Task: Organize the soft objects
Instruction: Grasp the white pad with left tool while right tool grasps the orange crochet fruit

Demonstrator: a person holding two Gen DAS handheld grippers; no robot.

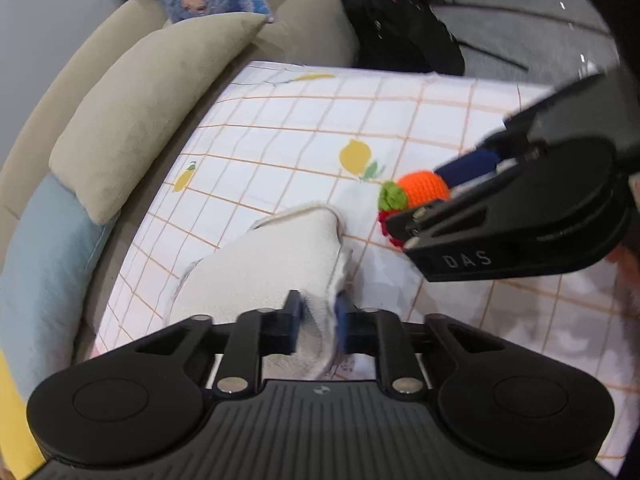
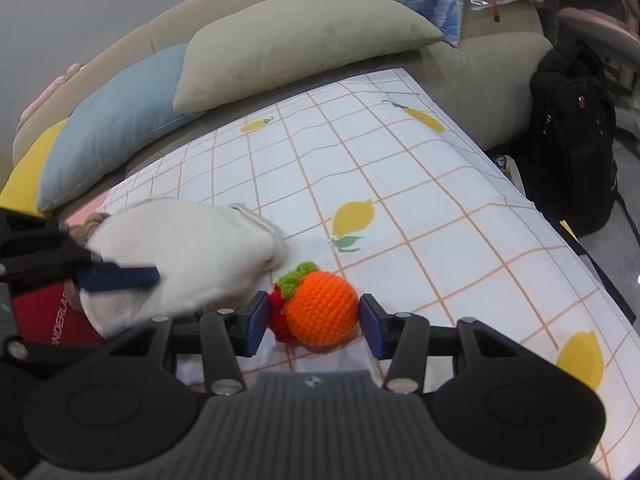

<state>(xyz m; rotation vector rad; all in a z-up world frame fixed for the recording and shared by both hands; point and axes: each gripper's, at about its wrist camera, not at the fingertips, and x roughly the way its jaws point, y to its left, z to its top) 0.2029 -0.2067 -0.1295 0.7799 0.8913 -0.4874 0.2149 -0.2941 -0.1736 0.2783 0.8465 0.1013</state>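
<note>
My left gripper [image 1: 318, 320] is shut on the edge of a white cloth bag [image 1: 276, 256], holding it up over the lemon-print sheet [image 1: 280, 140]. The bag also shows in the right wrist view [image 2: 184, 256] at the left, with the left gripper's blue finger [image 2: 120, 278] on it. My right gripper [image 2: 314, 322] has its pads around a crocheted orange [image 2: 322, 308] and a red crocheted piece [image 2: 278, 320] beside it, just right of the bag's mouth. From the left wrist view the right gripper [image 1: 424, 196] holds the orange [image 1: 426, 188] near the bag.
Beige cushion [image 2: 296, 40], blue cushion [image 2: 116, 120] and yellow cushion [image 2: 30, 172] lean on the sofa back. A black backpack [image 2: 572, 136] stands at the sheet's far right. A red item [image 2: 48, 316] lies under the bag.
</note>
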